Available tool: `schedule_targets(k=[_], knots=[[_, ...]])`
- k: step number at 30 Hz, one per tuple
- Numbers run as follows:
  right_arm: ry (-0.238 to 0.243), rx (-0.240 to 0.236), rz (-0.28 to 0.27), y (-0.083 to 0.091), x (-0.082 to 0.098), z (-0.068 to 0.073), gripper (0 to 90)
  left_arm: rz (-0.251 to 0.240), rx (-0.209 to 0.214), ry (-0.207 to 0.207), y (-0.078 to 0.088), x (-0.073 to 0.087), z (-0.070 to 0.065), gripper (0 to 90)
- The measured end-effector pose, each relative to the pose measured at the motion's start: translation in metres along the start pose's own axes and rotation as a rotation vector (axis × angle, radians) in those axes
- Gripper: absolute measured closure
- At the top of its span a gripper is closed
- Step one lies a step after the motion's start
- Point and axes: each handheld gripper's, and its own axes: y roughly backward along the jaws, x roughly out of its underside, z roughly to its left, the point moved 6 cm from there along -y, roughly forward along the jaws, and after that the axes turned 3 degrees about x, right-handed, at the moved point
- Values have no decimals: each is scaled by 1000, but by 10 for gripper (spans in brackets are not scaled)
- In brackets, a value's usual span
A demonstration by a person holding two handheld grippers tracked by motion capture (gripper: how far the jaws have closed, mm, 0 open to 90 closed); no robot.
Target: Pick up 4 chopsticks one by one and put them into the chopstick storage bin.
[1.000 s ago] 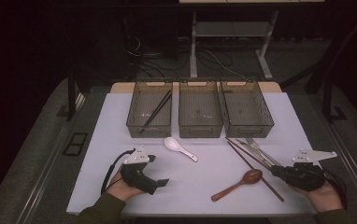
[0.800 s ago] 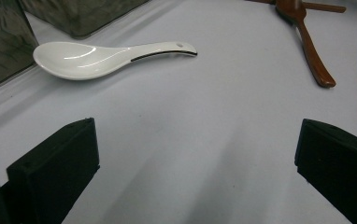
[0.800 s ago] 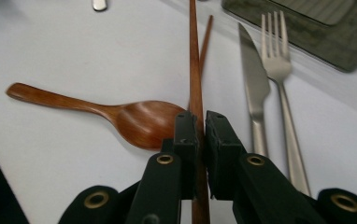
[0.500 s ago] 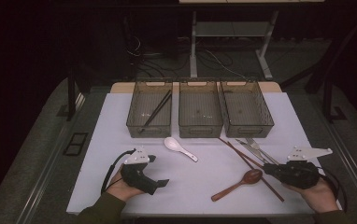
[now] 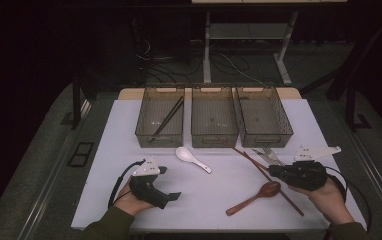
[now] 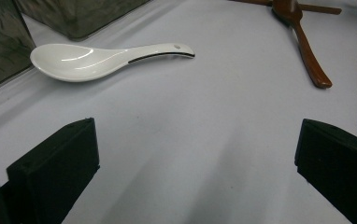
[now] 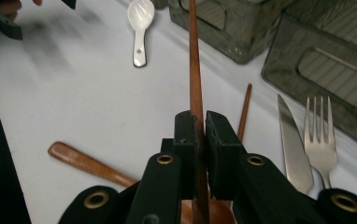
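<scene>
My right hand-held gripper (image 7: 199,140) is clenched on a brown chopstick (image 7: 194,60), the jaws pinched tight around its shaft, and the stick runs straight out ahead of the jaws, its far end pointing past the white spoon (image 7: 140,25) toward the trays. From above, that same chopstick (image 5: 264,172) lies on a slant across the table (image 5: 214,200), its long axis running from near the front of the middle tray down toward my right hand (image 5: 326,195). I cannot tell whether it is clear of the surface. My left hand-held gripper (image 5: 154,187) is released, jaws spread wide over bare table, holding nothing. The white spoon lies ahead of it and a little to the left in its own view (image 6: 106,56), handle pointing toward the right side. That spoon is much nearer my left hand than my right; the chopstick belongs to the right. By my count there are three mesh trays in a row at the far side: the left tray (image 5: 160,120) holds what looks like a dark pair of chopsticks, while the middle tray (image 5: 214,117) and right tray (image 5: 263,117) look empty. On the table I count one white spoon, one wooden spoon (image 5: 254,197), one knife (image 7: 293,144), one fork (image 7: 321,140), and two brown chopsticks, the second (image 7: 245,112) lying just beside the one I hold. If sorting into trays is the aim, I judge the gripped stick would travel forward and left.
</scene>
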Motion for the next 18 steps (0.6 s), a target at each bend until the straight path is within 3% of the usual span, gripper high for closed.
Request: schedule_targets(k=[18], knots=[[26, -52, -33, -29, -46, 10, 837, -6, -5, -3, 0, 0, 0, 0]])
